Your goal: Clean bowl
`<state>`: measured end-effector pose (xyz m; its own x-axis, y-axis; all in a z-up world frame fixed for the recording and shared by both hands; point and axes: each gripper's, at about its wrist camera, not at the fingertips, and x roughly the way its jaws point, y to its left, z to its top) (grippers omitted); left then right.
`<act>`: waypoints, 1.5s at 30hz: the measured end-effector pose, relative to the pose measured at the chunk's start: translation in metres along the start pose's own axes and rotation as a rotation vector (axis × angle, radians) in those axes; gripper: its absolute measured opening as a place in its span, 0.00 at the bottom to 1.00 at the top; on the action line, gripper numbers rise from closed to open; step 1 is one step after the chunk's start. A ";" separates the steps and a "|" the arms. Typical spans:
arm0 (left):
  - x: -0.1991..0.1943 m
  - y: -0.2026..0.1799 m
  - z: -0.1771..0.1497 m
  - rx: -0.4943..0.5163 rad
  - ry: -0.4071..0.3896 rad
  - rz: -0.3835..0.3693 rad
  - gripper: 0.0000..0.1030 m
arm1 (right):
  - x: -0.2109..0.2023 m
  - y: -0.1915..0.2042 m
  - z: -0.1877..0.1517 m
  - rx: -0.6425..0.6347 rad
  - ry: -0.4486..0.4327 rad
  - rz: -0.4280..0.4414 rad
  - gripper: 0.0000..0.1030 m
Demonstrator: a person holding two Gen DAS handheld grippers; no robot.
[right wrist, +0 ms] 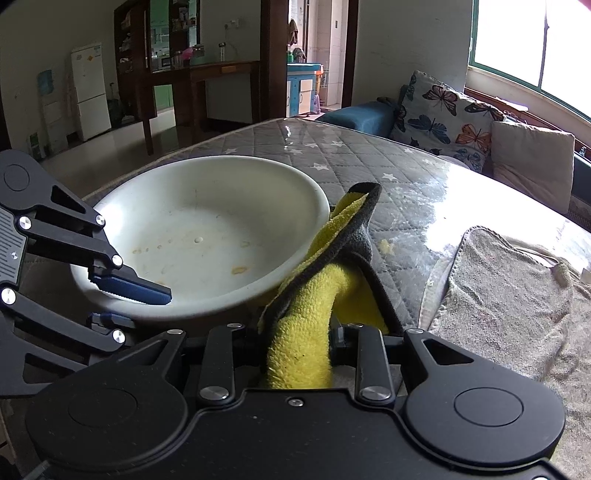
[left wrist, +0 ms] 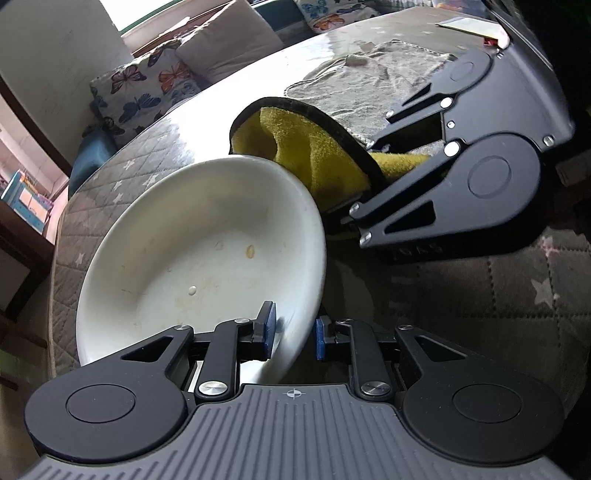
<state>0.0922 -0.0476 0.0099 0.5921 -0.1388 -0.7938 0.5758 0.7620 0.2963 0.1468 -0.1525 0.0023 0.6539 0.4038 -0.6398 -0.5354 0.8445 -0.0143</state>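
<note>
A white bowl (left wrist: 203, 258) (right wrist: 207, 229) with small brownish stains inside is tilted up off the quilted table cover (left wrist: 110, 192) (right wrist: 351, 155). My left gripper (left wrist: 294, 328) (right wrist: 136, 306) is shut on the bowl's near rim, one blue pad inside and one outside. My right gripper (left wrist: 369, 166) (right wrist: 299, 332) is shut on a yellow cloth (left wrist: 295, 155) (right wrist: 306, 314) with a black edge. The cloth stands bunched up against the bowl's outer wall, just beyond its rim. Part of the cloth is hidden between the right fingers.
A grey towel (left wrist: 369, 85) (right wrist: 498, 288) lies spread on the table beyond the right gripper, with crumbs near it. Butterfly-print cushions (left wrist: 140, 92) (right wrist: 443, 107) line the sofa behind the table. A paper (left wrist: 465, 26) lies at the far corner.
</note>
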 end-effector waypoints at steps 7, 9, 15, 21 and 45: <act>0.004 -0.003 0.009 -0.001 0.002 0.007 0.20 | -0.002 0.001 0.000 -0.005 0.000 0.009 0.30; 0.005 -0.003 0.011 0.000 0.003 0.006 0.20 | -0.003 0.001 -0.001 -0.004 0.001 0.015 0.30; 0.004 -0.003 0.009 0.017 0.001 0.006 0.20 | -0.008 0.001 -0.004 -0.002 0.001 0.035 0.30; 0.003 -0.004 0.007 0.038 -0.005 0.005 0.20 | -0.015 0.005 -0.008 -0.004 0.003 0.058 0.30; -0.004 -0.006 -0.006 0.113 -0.021 -0.033 0.19 | -0.004 -0.007 0.002 0.009 -0.013 0.055 0.30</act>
<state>0.0828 -0.0477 0.0077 0.5825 -0.1770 -0.7933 0.6547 0.6806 0.3290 0.1491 -0.1595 0.0066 0.6304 0.4537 -0.6298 -0.5655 0.8243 0.0277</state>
